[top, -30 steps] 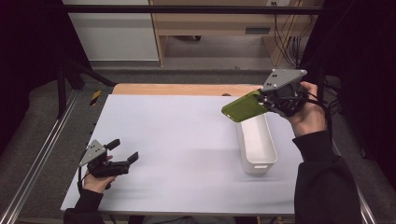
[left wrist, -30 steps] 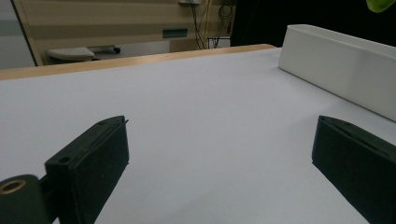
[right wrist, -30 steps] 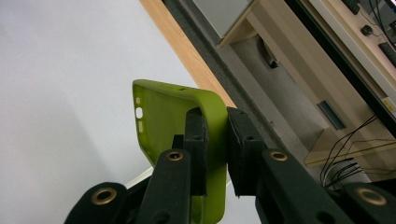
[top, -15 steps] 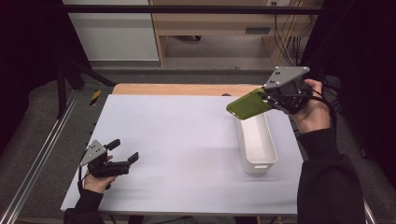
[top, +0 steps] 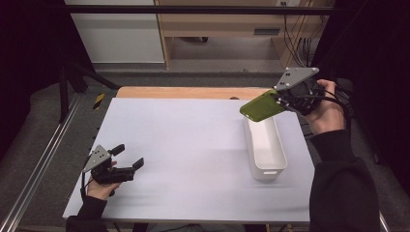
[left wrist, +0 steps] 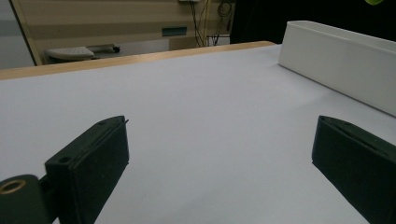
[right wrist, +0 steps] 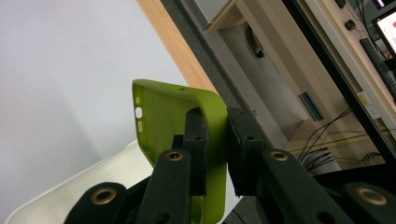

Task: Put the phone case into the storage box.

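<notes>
Left hand-held gripper (top: 126,157), jaws spread wide and holding nothing, low over the near-left corner of the surface (top: 193,145), well apart from the white bin (top: 265,145). Right hand-held gripper (top: 279,100), clamped on one edge of the green phone case (top: 258,106), held in the air above the bin's far end; the case's long axis runs leftward from the jaws, roughly across the bin's length, so this hand is the nearer for lowering it in

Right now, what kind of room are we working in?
Probably a lab or workshop recording bay, not a home: a plain white table ringed by black curtains, a wooden bench behind with loose cables hanging under it, and a metal rail along the floor.
</notes>
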